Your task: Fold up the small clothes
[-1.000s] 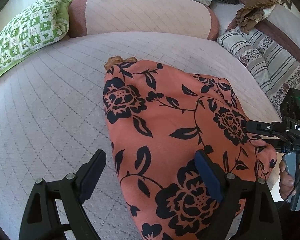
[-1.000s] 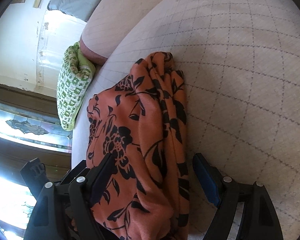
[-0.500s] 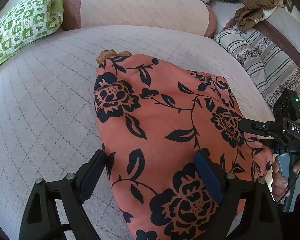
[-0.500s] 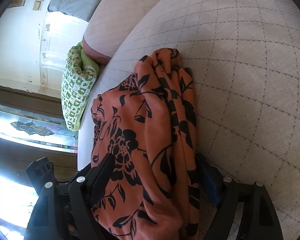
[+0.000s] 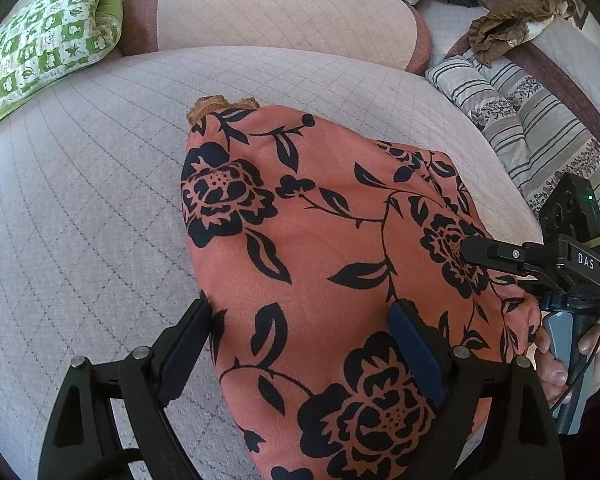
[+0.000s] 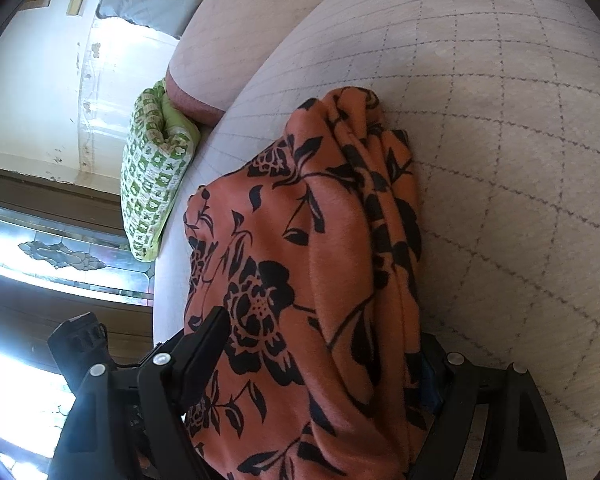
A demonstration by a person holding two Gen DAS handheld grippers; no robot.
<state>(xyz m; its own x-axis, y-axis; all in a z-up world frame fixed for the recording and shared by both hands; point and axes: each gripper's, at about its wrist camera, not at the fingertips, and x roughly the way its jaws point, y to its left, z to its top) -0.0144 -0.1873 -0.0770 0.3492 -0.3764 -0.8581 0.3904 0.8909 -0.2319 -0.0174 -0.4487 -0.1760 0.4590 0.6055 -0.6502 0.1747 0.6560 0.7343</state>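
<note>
An orange garment with black flowers (image 5: 320,248) lies in a heap on the quilted bed cover (image 5: 80,220). My left gripper (image 5: 300,312) hangs open over its near part. The left finger is at the cloth's left edge and the right finger is above the print. In the right wrist view the garment (image 6: 312,248) is bunched into long folds. My right gripper (image 6: 320,332) is open and straddles the near end, with cloth filling the gap and covering part of its right finger. The right gripper (image 5: 532,260) also shows at the garment's right side, held by a hand (image 5: 556,360).
At the back of the bed lie a green patterned pillow (image 5: 48,48) and a pink bolster (image 5: 276,12). A striped pillow (image 5: 540,120) and a crumpled brown cloth (image 5: 512,28) are at the right. The bed's edge and a stained-glass window (image 6: 60,248) lie left of the garment.
My right gripper has slid forward over the garment, so cloth now fills the space between its fingers. My left gripper has shifted until its left finger meets the cloth's edge.
</note>
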